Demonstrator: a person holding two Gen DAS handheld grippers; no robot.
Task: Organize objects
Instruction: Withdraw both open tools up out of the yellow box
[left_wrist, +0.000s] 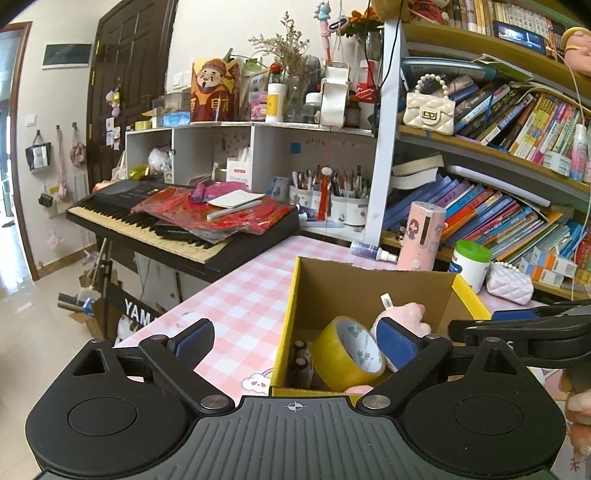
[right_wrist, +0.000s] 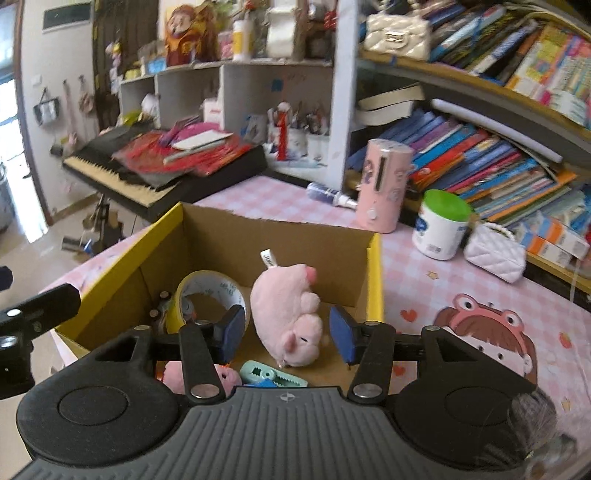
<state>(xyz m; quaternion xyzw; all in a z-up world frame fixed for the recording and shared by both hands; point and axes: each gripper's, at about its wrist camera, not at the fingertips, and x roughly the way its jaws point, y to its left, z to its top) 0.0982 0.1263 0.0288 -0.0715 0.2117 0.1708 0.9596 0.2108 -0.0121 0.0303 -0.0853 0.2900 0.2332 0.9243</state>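
Note:
A cardboard box with yellow outer walls stands on the pink checked table. Inside lie a yellow tape roll, a pink plush toy and small dark cylinders. My left gripper is open wide, one finger on each side of the box's left wall, holding nothing. In the right wrist view my right gripper hovers open over the box. The plush lies below, between the pads, which do not touch it. The tape roll and a teal clip lie beside it.
Behind the box stand a pink cylinder, a green-lidded white jar, a white quilted purse and a lying spray bottle. Crowded bookshelves fill the right. A keyboard piled with red items is at the left.

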